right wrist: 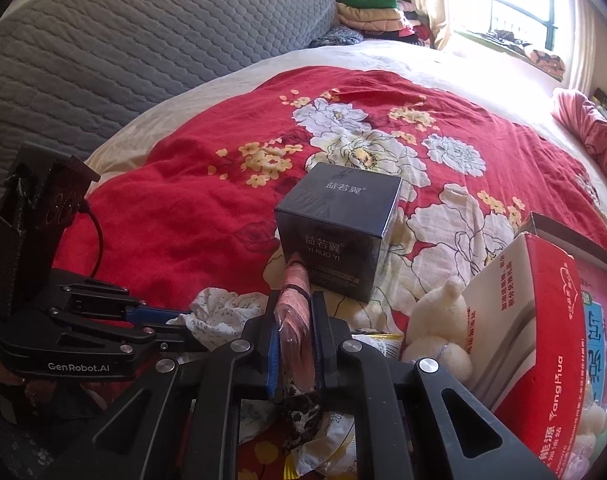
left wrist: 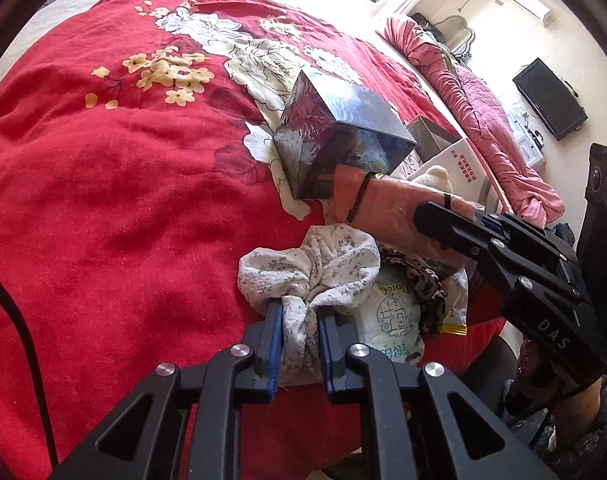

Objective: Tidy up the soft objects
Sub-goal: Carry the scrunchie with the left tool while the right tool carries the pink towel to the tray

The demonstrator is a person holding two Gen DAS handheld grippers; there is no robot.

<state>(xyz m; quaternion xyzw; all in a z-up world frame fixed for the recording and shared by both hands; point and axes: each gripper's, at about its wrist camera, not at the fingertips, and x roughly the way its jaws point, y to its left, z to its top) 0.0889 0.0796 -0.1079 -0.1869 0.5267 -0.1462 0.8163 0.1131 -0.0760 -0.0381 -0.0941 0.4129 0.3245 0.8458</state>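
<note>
The left gripper [left wrist: 299, 332], black with blue pads, is clamped on a bunched white cloth with small grey flowers [left wrist: 311, 268], which spills out just ahead of its fingertips onto the red bedspread printed with white and yellow flowers [left wrist: 103, 184]. Just right of that cloth lies a white printed plastic pack [left wrist: 395, 312] with a brown leopard-pattern fabric [left wrist: 419, 276] draped over it.

The right gripper [right wrist: 295, 320] is closed tight on a flat pink packet wrapped in clear film with a black band around it [right wrist: 293, 300], held on edge between the pads. Directly beyond its tips stands a glossy black cube-shaped box with pale lettering [right wrist: 335, 232], resting on the bedspread. To the right of the gripper sits a cream plush toy [right wrist: 439, 320], pressed against a red and white cardboard carton [right wrist: 535, 320] lying tilted over an open tray-like box. The left tool shows off to its left side, close by, with the flowered cloth between them.
</note>
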